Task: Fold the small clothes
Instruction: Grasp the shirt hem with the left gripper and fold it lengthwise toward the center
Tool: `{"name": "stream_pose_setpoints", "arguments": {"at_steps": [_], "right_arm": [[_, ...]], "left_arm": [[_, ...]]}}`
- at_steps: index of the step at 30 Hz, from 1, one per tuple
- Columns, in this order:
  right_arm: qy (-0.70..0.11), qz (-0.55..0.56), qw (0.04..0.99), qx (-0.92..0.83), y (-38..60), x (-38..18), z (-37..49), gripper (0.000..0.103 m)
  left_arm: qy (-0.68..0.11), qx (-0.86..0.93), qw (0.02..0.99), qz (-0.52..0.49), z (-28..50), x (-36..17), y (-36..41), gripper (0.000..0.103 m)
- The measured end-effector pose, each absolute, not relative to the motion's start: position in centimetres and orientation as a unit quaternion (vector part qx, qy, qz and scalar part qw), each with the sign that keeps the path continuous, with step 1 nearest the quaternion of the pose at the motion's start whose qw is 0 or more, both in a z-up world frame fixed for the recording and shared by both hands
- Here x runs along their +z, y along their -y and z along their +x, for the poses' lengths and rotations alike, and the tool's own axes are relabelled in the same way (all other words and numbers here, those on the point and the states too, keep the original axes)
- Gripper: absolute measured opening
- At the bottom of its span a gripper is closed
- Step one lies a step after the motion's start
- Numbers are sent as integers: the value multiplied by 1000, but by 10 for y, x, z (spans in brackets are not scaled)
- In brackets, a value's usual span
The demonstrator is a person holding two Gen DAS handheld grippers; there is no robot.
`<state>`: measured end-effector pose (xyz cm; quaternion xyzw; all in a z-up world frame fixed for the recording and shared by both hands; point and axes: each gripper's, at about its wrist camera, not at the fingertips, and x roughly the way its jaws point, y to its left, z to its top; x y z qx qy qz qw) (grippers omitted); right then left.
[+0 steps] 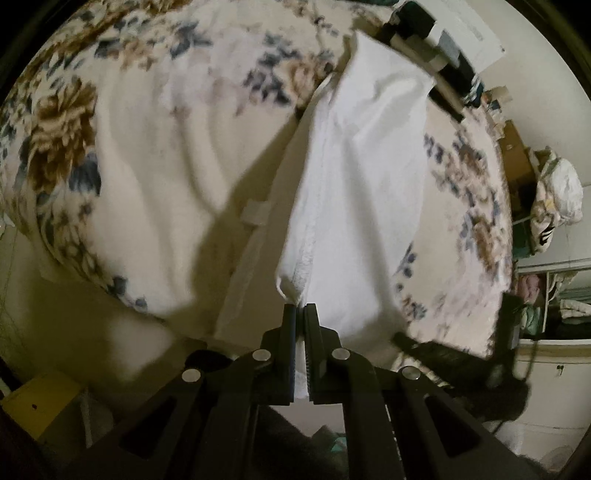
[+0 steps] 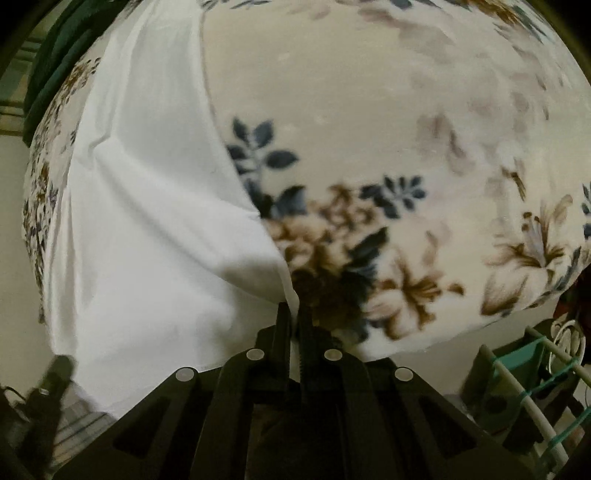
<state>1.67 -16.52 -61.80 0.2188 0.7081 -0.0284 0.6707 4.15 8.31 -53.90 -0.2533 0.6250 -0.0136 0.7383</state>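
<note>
A white garment (image 1: pixel 354 192) hangs stretched over the floral blanket (image 1: pixel 155 122). In the left wrist view my left gripper (image 1: pixel 300 308) is shut on a bunched corner of it, white cloth showing between the jaws. A small label (image 1: pixel 255 213) shows on the garment's inner layer to the left. In the right wrist view the same white garment (image 2: pixel 155 229) spreads to the left, and my right gripper (image 2: pixel 294 308) is shut on its lower corner, cloth pinched between the black fingers. The other gripper (image 1: pixel 461 354) shows dark and blurred at the lower right of the left wrist view.
The floral blanket (image 2: pixel 406 147) covers the bed under both grippers. Dark items (image 1: pixel 424 33) lie at the bed's far edge. A white bundle (image 1: pixel 557 195) and shelves with clothes (image 1: pixel 546 295) stand at the right. A wire rack (image 2: pixel 535 387) sits at the lower right.
</note>
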Motion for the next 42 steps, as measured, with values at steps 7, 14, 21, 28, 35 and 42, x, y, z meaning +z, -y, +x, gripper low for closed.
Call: {"name": "stream_pose_setpoints", "arguments": {"at_steps": [7, 14, 21, 28, 35, 42], "right_arm": [[-730, 225, 644, -33, 190, -632, 39, 4], [-736, 290, 612, 1, 209, -633, 43, 48], [-745, 298, 596, 17, 215, -649, 26, 50], [-754, 267, 599, 39, 182, -646, 3, 8], [-779, 219, 586, 48, 156, -653, -11, 8], [-779, 258, 567, 72, 161, -644, 2, 54]], "left_arm": [[-680, 36, 695, -233, 25, -612, -110, 2], [-675, 37, 685, -273, 14, -612, -139, 8], [-677, 5, 700, -227, 48, -628, -106, 45], [-653, 29, 735, -181, 34, -595, -102, 3], [-686, 46, 707, -166, 34, -609, -126, 4], [-677, 71, 716, -152, 44, -572, -142, 4]]}}
